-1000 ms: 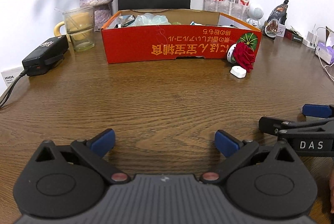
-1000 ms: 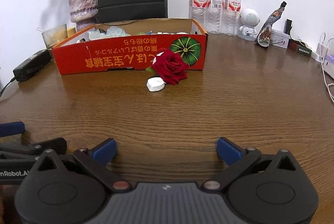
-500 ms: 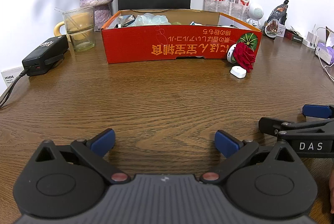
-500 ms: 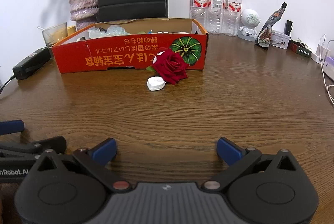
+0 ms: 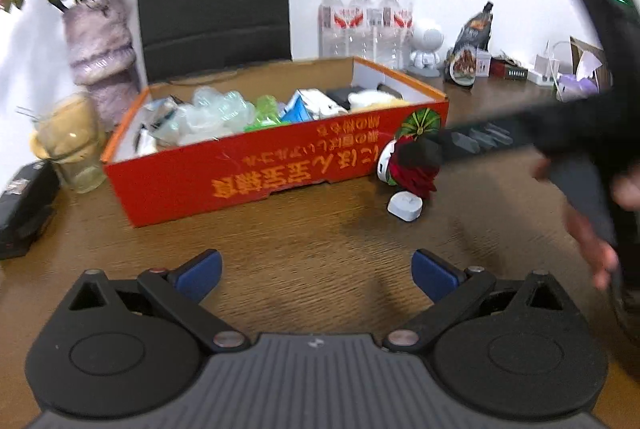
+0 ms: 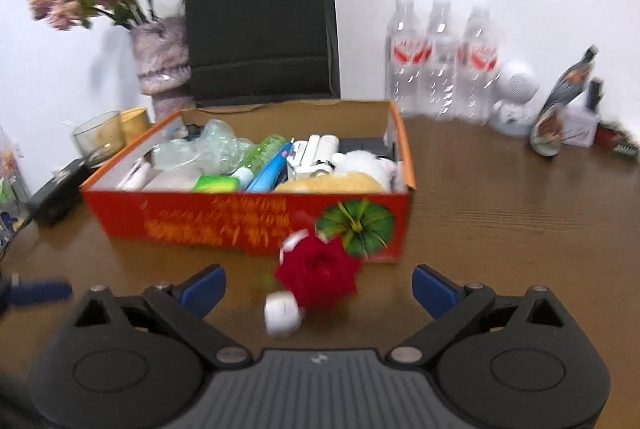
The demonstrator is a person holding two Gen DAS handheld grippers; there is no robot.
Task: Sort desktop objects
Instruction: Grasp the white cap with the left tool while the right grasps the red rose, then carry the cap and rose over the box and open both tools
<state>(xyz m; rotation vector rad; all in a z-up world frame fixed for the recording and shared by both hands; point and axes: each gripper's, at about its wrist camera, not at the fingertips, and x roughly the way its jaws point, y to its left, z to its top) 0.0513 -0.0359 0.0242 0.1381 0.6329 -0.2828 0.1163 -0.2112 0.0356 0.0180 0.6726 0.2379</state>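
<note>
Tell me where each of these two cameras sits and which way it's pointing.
Left wrist: rides on the left tongs, low over the table, facing the red box; its open blue-tipped fingers show, plus the blurred right tongs and right hand reaching in.
Right wrist: rides on the right tongs, closer to the box, looking down at the red rose and white case; its open fingers show.
Shared: box, rose, case, black bag, water bottles.
</note>
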